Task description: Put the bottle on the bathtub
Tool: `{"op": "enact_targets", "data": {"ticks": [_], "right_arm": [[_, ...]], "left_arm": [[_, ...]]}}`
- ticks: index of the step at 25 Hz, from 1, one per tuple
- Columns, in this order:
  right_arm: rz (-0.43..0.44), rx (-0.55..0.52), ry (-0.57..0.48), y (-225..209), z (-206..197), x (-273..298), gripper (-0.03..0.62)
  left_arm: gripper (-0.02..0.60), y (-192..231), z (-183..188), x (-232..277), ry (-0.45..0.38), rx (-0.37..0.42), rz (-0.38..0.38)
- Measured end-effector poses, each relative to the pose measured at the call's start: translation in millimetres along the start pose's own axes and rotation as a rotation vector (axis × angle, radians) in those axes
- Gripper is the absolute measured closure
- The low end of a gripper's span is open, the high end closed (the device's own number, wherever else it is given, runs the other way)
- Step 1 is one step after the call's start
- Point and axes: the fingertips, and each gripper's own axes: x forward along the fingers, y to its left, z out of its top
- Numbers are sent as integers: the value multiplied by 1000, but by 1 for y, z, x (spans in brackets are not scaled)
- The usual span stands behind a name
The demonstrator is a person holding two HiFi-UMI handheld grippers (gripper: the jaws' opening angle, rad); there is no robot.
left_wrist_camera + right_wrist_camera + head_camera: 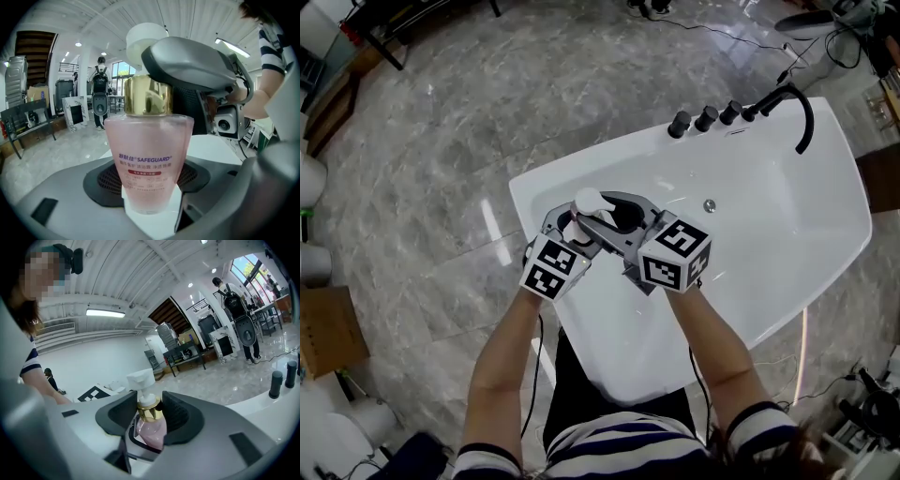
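Left gripper [570, 228] and right gripper [617, 217] both clamp the pump bottle [146, 154] over the bathtub [848, 178]; an uneven release may tip it.

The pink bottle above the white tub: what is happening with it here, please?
A person holds a clear pink pump bottle with a gold collar and a white pump head in both grippers, over one end of the white bathtub. The left gripper is closed on the bottle's body, and the right gripper is closed on its gold neck. The bottle does not appear to be set down on the rim yet.
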Motion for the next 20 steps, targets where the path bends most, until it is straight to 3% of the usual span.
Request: {"op": "enact_targets", "data": {"ticks": [11,20], "right_arm": [[-29,-3,-46,-27,16,41,422],[-36,-53,-44,-49,23,66,436]], "left_arm": [[267,53,3,18,-29,-10,10],[267,91,2,27,5,53,47]]}}
